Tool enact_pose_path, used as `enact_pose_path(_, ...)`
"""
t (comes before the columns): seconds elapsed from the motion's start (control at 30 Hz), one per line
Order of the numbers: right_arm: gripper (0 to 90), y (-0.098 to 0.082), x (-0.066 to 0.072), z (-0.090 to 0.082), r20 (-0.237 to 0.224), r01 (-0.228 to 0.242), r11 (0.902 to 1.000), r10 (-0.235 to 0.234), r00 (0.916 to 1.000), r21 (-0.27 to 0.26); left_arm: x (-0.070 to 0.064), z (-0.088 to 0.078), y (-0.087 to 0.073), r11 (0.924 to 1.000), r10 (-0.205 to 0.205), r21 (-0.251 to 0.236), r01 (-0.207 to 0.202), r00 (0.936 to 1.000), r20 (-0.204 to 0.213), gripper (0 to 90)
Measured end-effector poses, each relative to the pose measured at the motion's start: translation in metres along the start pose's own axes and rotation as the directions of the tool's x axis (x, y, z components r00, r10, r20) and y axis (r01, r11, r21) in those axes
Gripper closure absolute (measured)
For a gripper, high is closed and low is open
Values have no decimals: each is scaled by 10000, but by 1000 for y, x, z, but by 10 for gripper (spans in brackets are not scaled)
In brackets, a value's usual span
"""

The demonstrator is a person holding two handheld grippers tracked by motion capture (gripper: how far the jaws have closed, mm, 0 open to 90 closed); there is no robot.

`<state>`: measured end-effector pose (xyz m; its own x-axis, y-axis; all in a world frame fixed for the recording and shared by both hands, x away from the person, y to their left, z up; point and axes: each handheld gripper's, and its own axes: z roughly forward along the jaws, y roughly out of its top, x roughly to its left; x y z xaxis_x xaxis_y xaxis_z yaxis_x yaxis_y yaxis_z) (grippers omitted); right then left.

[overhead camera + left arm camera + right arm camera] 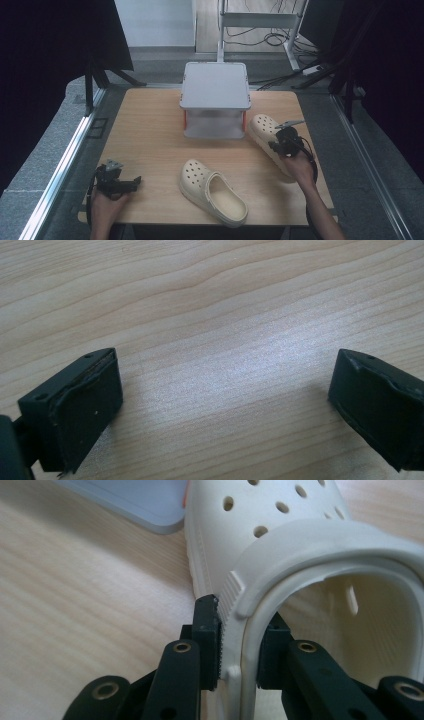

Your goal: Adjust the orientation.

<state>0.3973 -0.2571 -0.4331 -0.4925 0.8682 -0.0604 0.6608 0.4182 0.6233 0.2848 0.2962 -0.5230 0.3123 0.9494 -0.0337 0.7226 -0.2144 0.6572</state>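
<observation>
- My right gripper (278,143) has its jaws clamped on the side wall of the cream clog (280,565): one pad presses the ribbed outer face, the other sits inside the opening by the heel strap.
- From the high view, that clog (263,131) lies on the wooden table (150,135), its toe just beside the grey storage box (215,92), which stands ahead of the right gripper.
- A second cream clog (212,191) rests apart, off to the left of my right gripper and between the two hands, touched by neither.
- My left gripper (135,179) sits low over the table near its front left corner, jaws wide apart with bare wood (220,330) between them.
</observation>
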Motion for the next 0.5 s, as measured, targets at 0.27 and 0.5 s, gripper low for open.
enact_pose_path(0.27, 749, 0, 27, -37, -303, 776, 9966, -784, 9965, -269, 0, 0, 0, 10000, 0, 0, 0, 10000, -1, 8)
enact_pose_path(0.5, 742, 2, 51, -47, -842, 1278, 9912, -1303, 9879, -350, 0, 0, 0, 10000, -4, 0, 4, 10000, 2, 8)
